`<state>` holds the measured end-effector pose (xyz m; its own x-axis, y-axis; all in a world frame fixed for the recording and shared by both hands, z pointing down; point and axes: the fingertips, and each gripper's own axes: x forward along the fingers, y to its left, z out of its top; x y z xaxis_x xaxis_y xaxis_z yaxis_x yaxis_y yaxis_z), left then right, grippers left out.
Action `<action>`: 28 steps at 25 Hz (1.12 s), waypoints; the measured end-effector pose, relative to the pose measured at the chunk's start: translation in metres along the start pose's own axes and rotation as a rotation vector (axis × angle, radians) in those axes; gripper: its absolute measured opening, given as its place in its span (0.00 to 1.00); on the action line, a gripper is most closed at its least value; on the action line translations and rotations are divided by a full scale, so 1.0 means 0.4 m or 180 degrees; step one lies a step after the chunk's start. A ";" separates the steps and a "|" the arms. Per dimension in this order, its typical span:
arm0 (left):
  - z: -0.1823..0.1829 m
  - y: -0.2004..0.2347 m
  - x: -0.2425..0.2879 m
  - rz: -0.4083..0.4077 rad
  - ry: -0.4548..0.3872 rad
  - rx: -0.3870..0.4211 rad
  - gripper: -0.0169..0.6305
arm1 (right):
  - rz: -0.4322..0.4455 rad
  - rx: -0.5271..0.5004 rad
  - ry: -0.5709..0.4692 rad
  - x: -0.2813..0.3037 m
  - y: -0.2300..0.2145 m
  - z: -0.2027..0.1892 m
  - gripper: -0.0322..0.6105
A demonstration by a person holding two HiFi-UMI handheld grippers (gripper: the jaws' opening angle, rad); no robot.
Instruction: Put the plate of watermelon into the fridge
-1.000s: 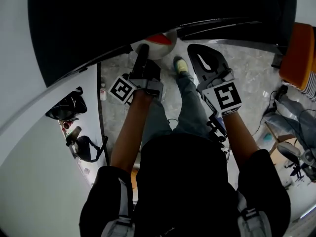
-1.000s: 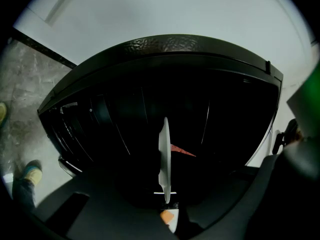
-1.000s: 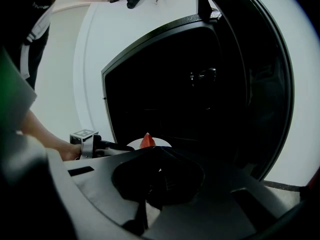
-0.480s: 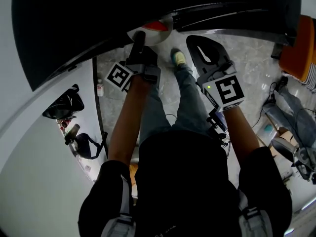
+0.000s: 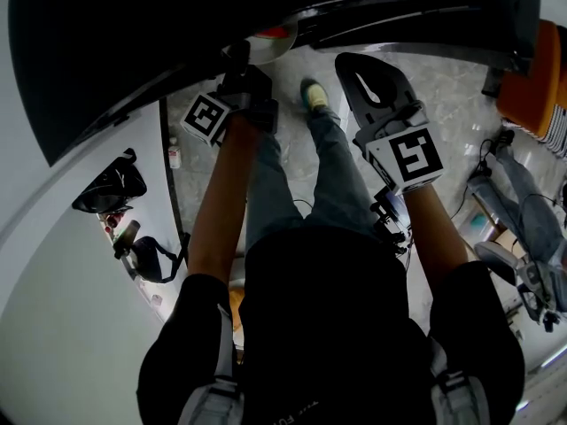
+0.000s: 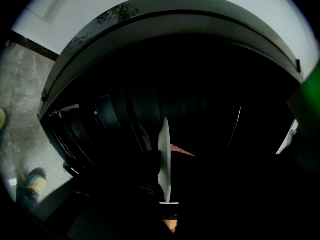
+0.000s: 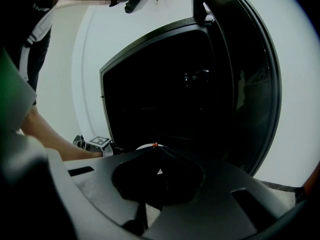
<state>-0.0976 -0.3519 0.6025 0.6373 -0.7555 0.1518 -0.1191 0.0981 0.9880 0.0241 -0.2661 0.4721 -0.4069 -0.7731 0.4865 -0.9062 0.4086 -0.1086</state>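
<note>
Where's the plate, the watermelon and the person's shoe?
plate [image 6: 164,160], left gripper view, its white rim seen edge-on.
watermelon [image 6: 180,151], left gripper view, the red flesh.
shoe [image 5: 312,94], head view, its toe.

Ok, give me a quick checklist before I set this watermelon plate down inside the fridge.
1. Grip: left gripper shut on the plate rim: ok.
2. Load: watermelon on the plate: ok.
3. Access: fridge door open: ok.
4. Other hand: right gripper shut, empty, clear of the plate: ok.
5. Free shelf space in the fridge: cannot tell, too dark.
</note>
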 end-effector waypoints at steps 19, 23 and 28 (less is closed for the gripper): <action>0.009 0.012 0.026 -0.0163 -0.0185 -0.0017 0.17 | 0.0027 0.0042 0.0002 -0.007 0.025 0.005 0.06; -0.005 -0.014 0.031 -0.0270 -0.0014 0.0272 0.34 | 0.0029 0.0049 -0.0001 -0.006 0.017 -0.002 0.06; -0.045 -0.021 0.027 -0.0179 0.0372 0.0692 0.57 | 0.0022 0.0079 0.0001 -0.005 0.011 -0.005 0.06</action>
<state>-0.0760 -0.3492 0.5963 0.7299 -0.6745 0.1113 -0.2337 -0.0932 0.9678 0.0212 -0.2619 0.4725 -0.4133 -0.7701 0.4859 -0.9059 0.4018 -0.1336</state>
